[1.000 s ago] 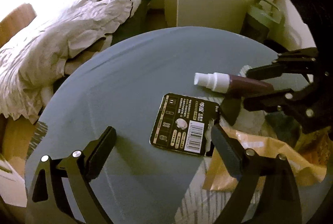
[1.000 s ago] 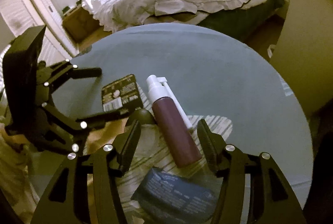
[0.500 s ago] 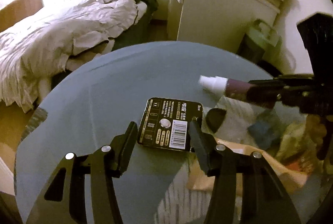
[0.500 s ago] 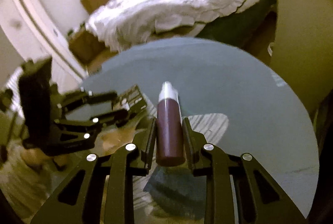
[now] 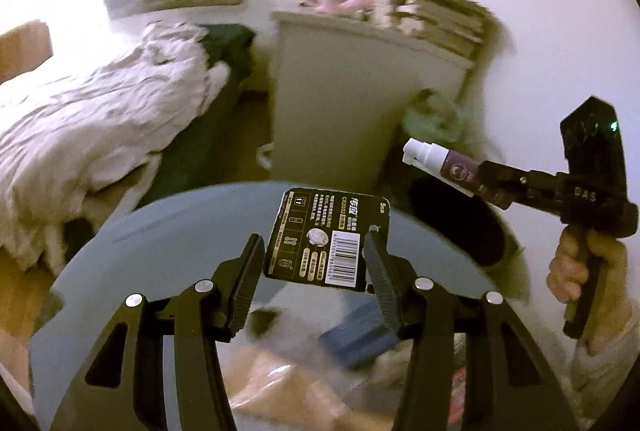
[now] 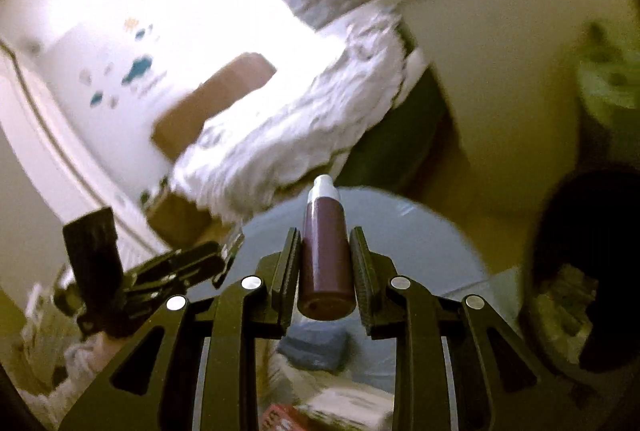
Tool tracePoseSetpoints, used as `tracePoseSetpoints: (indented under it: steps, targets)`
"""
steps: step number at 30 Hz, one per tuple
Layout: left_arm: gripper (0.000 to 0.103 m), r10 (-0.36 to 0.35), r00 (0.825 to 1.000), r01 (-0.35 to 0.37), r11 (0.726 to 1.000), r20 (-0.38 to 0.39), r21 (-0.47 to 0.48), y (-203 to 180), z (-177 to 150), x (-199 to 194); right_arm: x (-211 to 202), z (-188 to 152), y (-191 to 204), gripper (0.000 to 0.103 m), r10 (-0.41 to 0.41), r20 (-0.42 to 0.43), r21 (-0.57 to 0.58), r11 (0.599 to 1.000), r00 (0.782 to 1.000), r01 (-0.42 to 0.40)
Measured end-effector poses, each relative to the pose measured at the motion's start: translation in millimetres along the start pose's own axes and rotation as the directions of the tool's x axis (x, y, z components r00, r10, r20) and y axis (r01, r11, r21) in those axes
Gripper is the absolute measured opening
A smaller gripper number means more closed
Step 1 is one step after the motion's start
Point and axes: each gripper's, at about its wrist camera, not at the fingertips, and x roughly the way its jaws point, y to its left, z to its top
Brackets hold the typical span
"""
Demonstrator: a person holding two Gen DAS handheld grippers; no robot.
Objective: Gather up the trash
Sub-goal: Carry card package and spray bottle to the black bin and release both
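Left gripper (image 5: 314, 263) clenched on a black battery card (image 5: 326, 237), gripped by its two side edges and held in the air above the round grey-blue worktop (image 5: 160, 231). Print and barcode on the card readable, small text not. Right gripper (image 6: 326, 263) clamped around a dark maroon spray bottle (image 6: 326, 251), white nozzle pointing away from the camera, also lifted off the worktop. Same bottle seen from the left wrist at right (image 5: 444, 167), its rear half hidden inside the jaws. Below both grippers, blurred litter: a blue packet (image 5: 356, 335), something orange-tan, a red scrap cut off by the frame edge. Bed (image 5: 92, 119) and cabinet (image 5: 344, 103) behind, smeared by motion blur.
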Motion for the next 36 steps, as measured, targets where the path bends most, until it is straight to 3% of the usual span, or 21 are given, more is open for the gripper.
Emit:
tracePoseSetpoints:
  steps: [8,15,23,29,36]
  targets:
    - [0.051,-0.144,0.99,0.144,0.989,-0.009,0.023,-74.3,34.2,45.4,-85.7,2.9,-88.7,0.026,-0.106,0.164,0.173,0.982,0.981,0.077]
    - [0.051,-0.239,0.968,0.241,0.97,-0.076,0.024,-129.5,42.8,100.8,-129.5,-17.4,-157.4,0.026,-0.197,0.208,0.299,0.946,0.958,0.129]
    - [0.051,-0.269,0.954,0.275,0.961,-0.136,0.029,-167.2,46.7,145.0,-134.0,-36.9,-201.5,0.026,-0.245,0.191,0.368,0.915,0.951,0.162]
    - [0.051,-0.233,0.949,0.257,0.962,-0.212,0.093,-187.2,42.7,180.2,-121.3,-42.6,-224.4,0.026,-0.268,0.148,0.387,0.902,0.952,0.193]
    - [0.051,-0.226,0.939,0.257,0.962,-0.259,0.09,-192.2,42.2,208.6,-103.9,-44.2,-244.0,0.026,-0.282,0.105,0.407,0.887,0.954,0.218]
